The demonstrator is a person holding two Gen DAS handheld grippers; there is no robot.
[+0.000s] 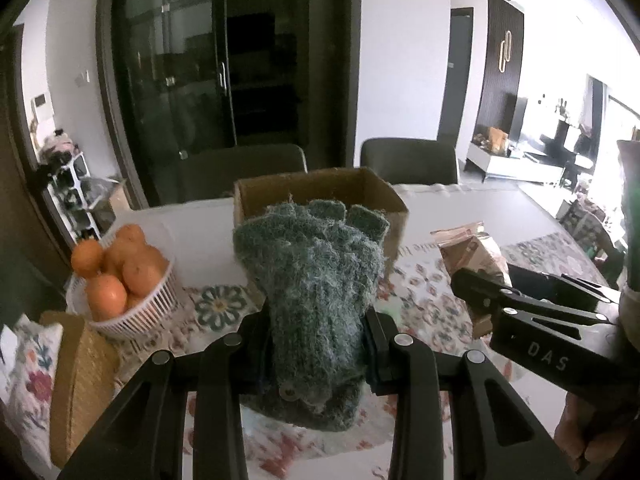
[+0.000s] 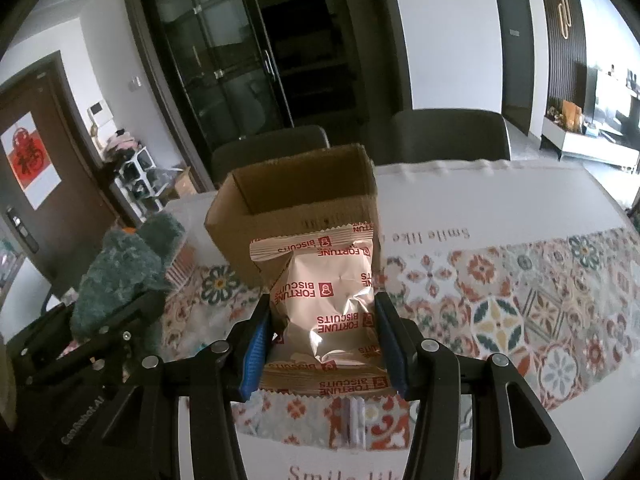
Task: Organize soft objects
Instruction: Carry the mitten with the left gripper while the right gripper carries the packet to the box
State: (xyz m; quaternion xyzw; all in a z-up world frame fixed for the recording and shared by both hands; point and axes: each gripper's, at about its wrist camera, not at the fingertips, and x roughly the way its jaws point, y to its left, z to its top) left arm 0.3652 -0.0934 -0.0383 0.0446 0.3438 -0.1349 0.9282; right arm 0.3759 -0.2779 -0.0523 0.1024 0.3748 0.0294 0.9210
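Observation:
My left gripper point(image 1: 316, 344) is shut on a fuzzy dark green knitted glove point(image 1: 316, 272) and holds it above the table, just in front of an open cardboard box point(image 1: 320, 188). My right gripper point(image 2: 322, 336) is shut on a silver Fortune Biscuits packet point(image 2: 328, 300), held upright in front of the same box point(image 2: 296, 200). The box stands open on the table. The glove point(image 2: 120, 272) and the left gripper also show at the left of the right wrist view. The right gripper point(image 1: 516, 300) and the packet point(image 1: 472, 248) show at the right of the left wrist view.
A white basket of oranges point(image 1: 120, 272) stands left of the box. A woven straw box point(image 1: 76, 380) sits at the near left. The table has a patterned floral cloth point(image 2: 520, 300). Two dark chairs point(image 1: 408, 160) stand behind the table, before a glass cabinet.

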